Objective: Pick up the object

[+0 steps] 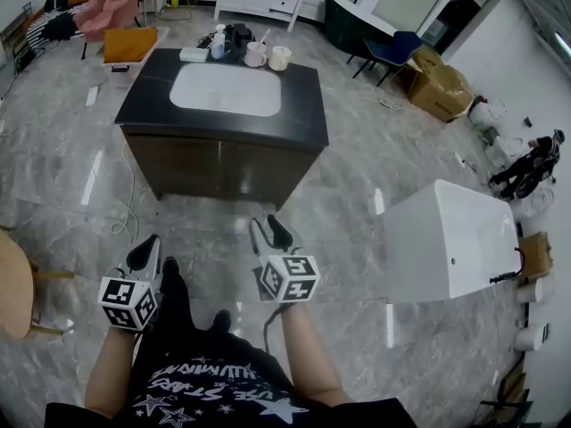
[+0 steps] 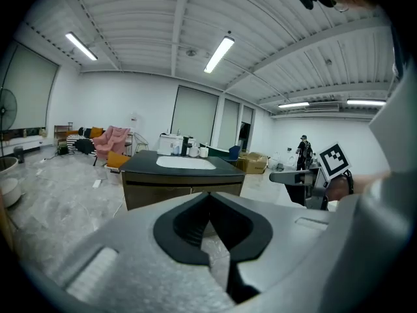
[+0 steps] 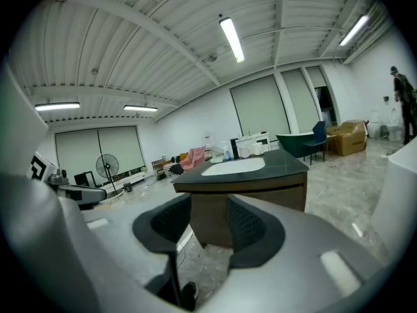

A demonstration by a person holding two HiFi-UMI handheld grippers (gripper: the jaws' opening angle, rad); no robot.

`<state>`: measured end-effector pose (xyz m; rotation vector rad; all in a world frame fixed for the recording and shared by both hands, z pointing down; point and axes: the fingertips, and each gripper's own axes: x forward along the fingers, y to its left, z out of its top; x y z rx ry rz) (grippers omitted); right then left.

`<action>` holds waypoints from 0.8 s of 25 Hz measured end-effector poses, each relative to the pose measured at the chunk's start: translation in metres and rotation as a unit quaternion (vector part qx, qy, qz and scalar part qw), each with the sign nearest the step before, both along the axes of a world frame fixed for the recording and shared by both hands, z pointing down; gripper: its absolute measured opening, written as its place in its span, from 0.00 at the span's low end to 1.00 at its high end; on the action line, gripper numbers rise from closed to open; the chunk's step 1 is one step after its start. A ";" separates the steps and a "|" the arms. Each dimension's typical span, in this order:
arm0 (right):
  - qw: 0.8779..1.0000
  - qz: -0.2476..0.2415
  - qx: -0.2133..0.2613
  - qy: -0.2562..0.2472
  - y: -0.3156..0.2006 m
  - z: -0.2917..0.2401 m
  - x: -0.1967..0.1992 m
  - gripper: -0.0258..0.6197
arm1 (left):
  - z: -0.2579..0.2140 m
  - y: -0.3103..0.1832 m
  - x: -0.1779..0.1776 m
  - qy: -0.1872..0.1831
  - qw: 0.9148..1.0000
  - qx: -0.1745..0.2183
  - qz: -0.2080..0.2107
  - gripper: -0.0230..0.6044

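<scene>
Standing well back from the dark counter (image 1: pixel 303 114), the person holds both grippers low over the floor. The left gripper (image 1: pixel 143 252) has its pads pressed together on nothing; the right gripper (image 1: pixel 272 230) stands spread, with only floor and counter showing through the gap.

The task does not say which object. The likely candidates, a bottle (image 1: pixel 219 45), a mug (image 1: pixel 255 54) and a cup (image 1: pixel 279 58), crowd the counter's far edge behind the white basin (image 1: pixel 225 89), well apart from both grippers.

That crowding is the risk: reaching across the basin, a wide jaw could tip a neighbour, or close on the wrong item. A dark shape beside the bottle is too small to identify, and whether mug and cup touch is unclear.
</scene>
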<state>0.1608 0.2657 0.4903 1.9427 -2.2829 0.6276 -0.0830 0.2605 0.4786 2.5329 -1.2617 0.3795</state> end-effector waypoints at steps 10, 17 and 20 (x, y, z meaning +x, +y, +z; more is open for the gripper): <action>1.000 -0.004 -0.017 0.002 -0.064 0.003 -0.004 0.33 | 0.003 -0.073 -0.003 0.010 1.000 -0.007 -0.004 0.05; 0.999 0.002 -0.033 0.010 -0.161 0.004 -0.005 0.33 | 0.017 -0.174 -0.013 0.029 0.999 -0.026 -0.014 0.05; 0.999 0.008 -0.042 0.011 -0.211 0.007 -0.011 0.33 | 0.017 -0.224 -0.021 0.032 0.999 -0.029 -0.012 0.05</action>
